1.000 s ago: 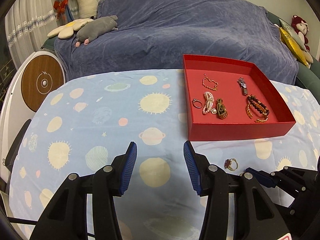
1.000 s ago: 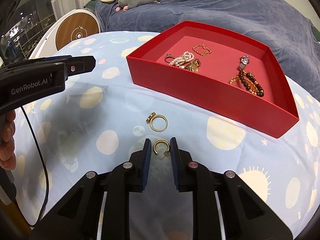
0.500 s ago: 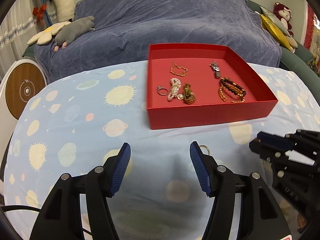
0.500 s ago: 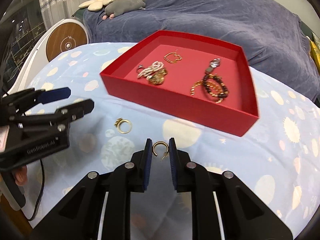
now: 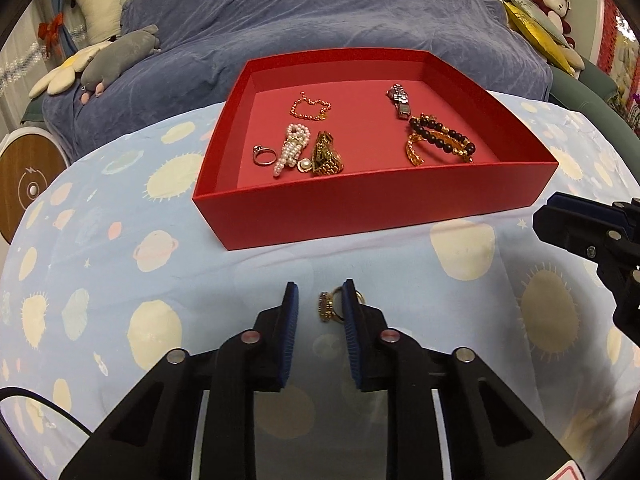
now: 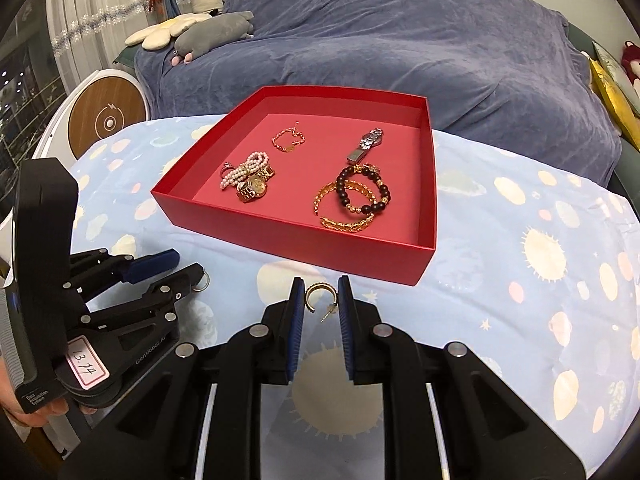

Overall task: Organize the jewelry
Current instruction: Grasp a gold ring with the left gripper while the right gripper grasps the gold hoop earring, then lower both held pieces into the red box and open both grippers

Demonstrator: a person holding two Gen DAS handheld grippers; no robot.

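Note:
A red tray (image 5: 360, 208) (image 6: 296, 236) sits on the planet-print cloth and holds several bracelets, a watch, a pearl strand and a ring. My left gripper (image 5: 319, 305) straddles a gold ring with a stone cluster (image 5: 330, 306) lying on the cloth; its jaws are narrowed around the ring, with a gap still showing on the left side. My right gripper (image 6: 318, 300) is shut on a gold hoop earring (image 6: 319, 298), held just in front of the tray's near wall. The left gripper also shows in the right wrist view (image 6: 184, 270).
A sofa under a blue cover (image 5: 320, 12) stands behind the table with plush toys (image 5: 116, 52) on it. A round white and wood device (image 6: 106, 114) stands at the left. The right gripper's body (image 5: 592, 236) is at the right of the left wrist view.
My left gripper has moved right and forward over the stone ring and narrowed its jaws around it. My right gripper has carried the hoop earring up toward the tray.

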